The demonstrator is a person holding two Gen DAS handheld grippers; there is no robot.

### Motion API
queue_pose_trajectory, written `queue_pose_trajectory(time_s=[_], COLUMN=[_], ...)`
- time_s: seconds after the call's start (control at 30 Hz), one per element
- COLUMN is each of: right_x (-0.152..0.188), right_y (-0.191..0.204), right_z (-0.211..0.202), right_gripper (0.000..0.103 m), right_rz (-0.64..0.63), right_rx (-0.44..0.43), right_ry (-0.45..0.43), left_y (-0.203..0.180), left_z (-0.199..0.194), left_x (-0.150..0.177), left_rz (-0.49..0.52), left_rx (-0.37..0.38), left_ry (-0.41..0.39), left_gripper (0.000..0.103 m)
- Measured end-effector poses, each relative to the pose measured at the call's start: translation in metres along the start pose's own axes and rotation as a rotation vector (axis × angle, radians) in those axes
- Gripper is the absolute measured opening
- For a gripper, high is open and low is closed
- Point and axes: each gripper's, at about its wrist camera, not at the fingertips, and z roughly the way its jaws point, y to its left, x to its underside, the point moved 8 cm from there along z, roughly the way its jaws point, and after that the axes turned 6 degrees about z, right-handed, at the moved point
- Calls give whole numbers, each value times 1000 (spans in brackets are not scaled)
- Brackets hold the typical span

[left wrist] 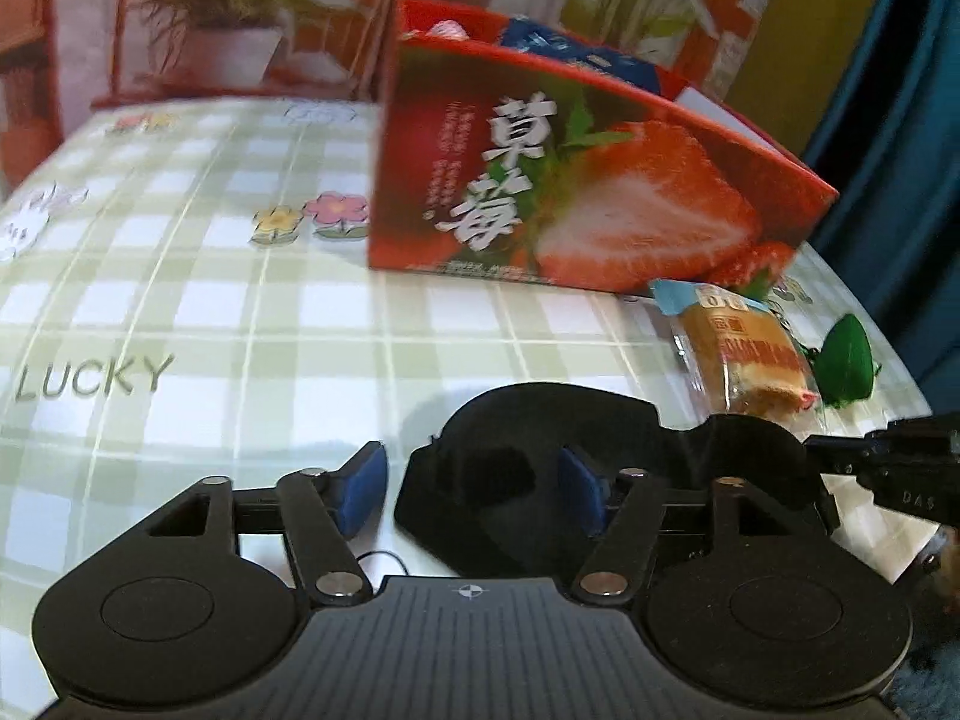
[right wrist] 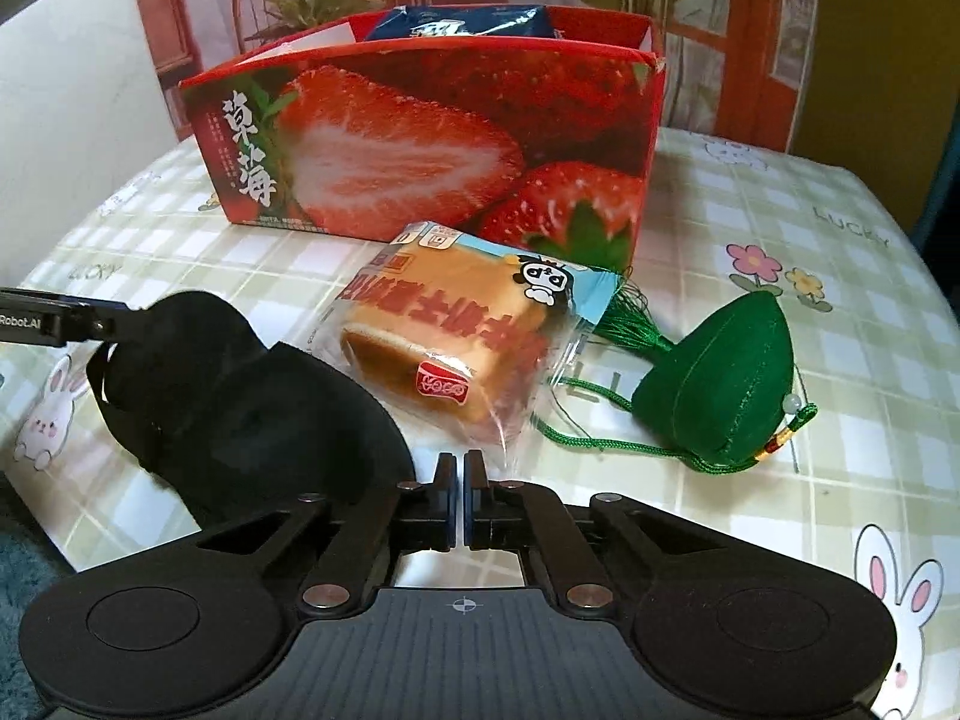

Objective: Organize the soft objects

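While the left gripper [left wrist: 474, 492] straddles a limp black eye mask [left wrist: 540, 438] on the checked tablecloth [left wrist: 210, 300], jaws apart, the right gripper [right wrist: 463, 504] waits pressed together; pinch its padded edge.

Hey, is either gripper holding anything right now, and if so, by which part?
Nothing is held. The left gripper is open around one end of the black eye mask, not yet closed. The right gripper is shut, empty.
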Motion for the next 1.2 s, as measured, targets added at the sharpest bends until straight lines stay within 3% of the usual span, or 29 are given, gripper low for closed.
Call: queue_pose_trajectory(time_s=[0.07,0.17,0.27,0.53,0.93,1.2], right_x=[1,-1,-1,11,11,13], right_y=[1,1,3,12,18,37], right_z=[-2,-8,-17,-24,-30,-10], right_gripper=[5,13,22,38,40,42], right_rz=[10,50,84,126,120,83], right_rx=[-10,-38,-69,-128,-133,-163], right_ry=[-1,-17,-24,33,29,95], left_y=[-4,0,5,5,33,31], left_z=[0,-2,-6,-8,-20,-22], left_x=[2,5,6,9,14,15], left_rz=[32,49,19,31,-108,-118], left_rx=[-8,-71,-79,-122,-202,-203], left_ry=[2,-1,-8,-10,-31,-26], left_gripper=[66,34,25,25,25,25])
